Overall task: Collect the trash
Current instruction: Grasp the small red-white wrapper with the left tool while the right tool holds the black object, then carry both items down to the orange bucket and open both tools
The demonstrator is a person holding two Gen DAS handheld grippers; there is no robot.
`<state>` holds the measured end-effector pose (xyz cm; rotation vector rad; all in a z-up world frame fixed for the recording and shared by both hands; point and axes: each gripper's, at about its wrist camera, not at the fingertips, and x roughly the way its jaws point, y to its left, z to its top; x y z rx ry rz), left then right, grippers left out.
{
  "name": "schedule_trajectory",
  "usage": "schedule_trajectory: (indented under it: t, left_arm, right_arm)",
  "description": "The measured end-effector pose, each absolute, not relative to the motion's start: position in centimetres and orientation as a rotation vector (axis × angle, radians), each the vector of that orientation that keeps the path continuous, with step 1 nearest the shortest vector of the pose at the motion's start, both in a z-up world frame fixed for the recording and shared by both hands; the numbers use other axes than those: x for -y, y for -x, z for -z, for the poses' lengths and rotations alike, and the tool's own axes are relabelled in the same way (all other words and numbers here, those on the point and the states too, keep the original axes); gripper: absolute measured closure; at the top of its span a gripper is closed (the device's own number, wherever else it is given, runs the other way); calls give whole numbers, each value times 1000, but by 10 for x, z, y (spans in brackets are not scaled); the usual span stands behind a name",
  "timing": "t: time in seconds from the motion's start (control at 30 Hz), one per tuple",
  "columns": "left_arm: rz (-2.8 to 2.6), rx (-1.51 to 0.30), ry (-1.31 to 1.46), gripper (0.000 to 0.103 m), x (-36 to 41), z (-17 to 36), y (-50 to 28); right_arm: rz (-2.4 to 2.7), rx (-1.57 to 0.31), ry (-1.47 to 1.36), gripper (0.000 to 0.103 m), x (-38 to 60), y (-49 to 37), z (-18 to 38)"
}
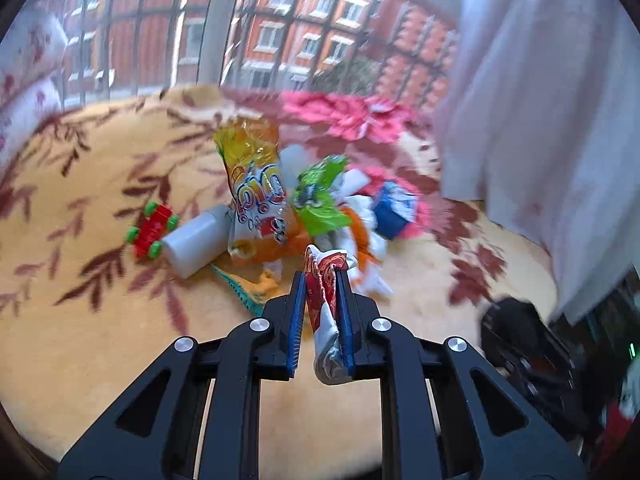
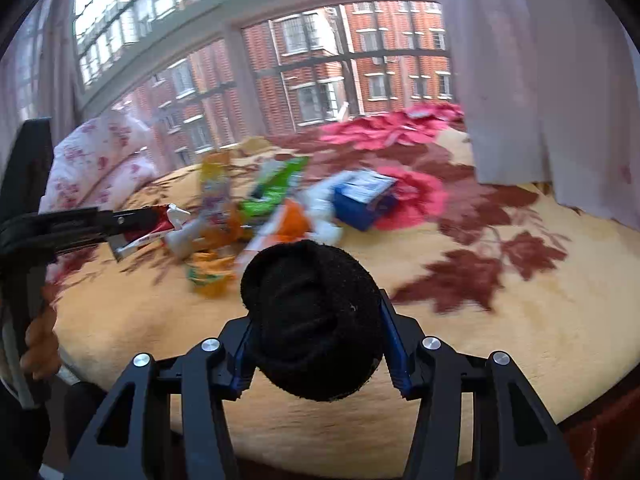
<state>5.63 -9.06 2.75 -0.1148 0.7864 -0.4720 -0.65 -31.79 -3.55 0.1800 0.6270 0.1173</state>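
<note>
Left tongs (image 1: 321, 276) nearly closed, clamping a red-and-silver wrapper (image 1: 325, 308), crumpled, lifted off the bed (image 1: 100, 360). Right tongs (image 2: 316, 312) about half open, gripping a black rolled sock (image 2: 314, 320). Beyond, on the floral blanket: trash pile (image 1: 288, 208) of yellow-orange bag, green wrapper, blue carton, white bottle; red toy (image 1: 152, 229) beside it. Window behind.

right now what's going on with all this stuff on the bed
A person with a gripper in each hand is clearing litter off a floral blanket. The left gripper has its jaws shut on a red patterned wrapper. The right gripper holds a black fuzzy bundle. Snack bags, a green wrapper, a blue carton and a white cup lie heaped on the blanket.
</note>
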Motion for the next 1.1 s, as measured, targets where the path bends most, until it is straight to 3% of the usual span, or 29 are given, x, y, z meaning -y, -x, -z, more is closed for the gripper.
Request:
schedule_trajectory:
  t: [0.2, 0.37, 0.8, 0.83, 0.9, 0.93, 0.97, 1.1]
  left_arm:
    - [479, -708, -8, 88, 63, -31, 33]
    - [445, -774, -63, 88, 38, 8, 84]
    - [451, -1138, -58, 87, 11, 159, 103]
    - [449, -1157, -63, 85, 10, 164, 100]
    - [425, -1183, -85, 64, 8, 169, 97]
    - [420, -1190, -92, 45, 7, 171, 95]
    - [409, -1187, -96, 39, 5, 172, 95]
    - [421, -1166, -93, 39, 0, 167, 94]
  right_arm:
    - [-249, -627, -131, 51, 267, 39, 21]
    - [-320, -702, -77, 51, 232, 76, 32]
    - [-397, -1133, -8, 49, 172, 96, 169]
    - [-398, -1149, -3, 47, 170, 96, 175]
    - [-390, -1172, 12, 37, 168, 93, 186]
    - [-381, -1181, 16, 36, 169, 91, 190]
    - [-377, -1183, 13, 36, 169, 90, 192]
    - [-366, -1183, -21, 36, 182, 84, 187]
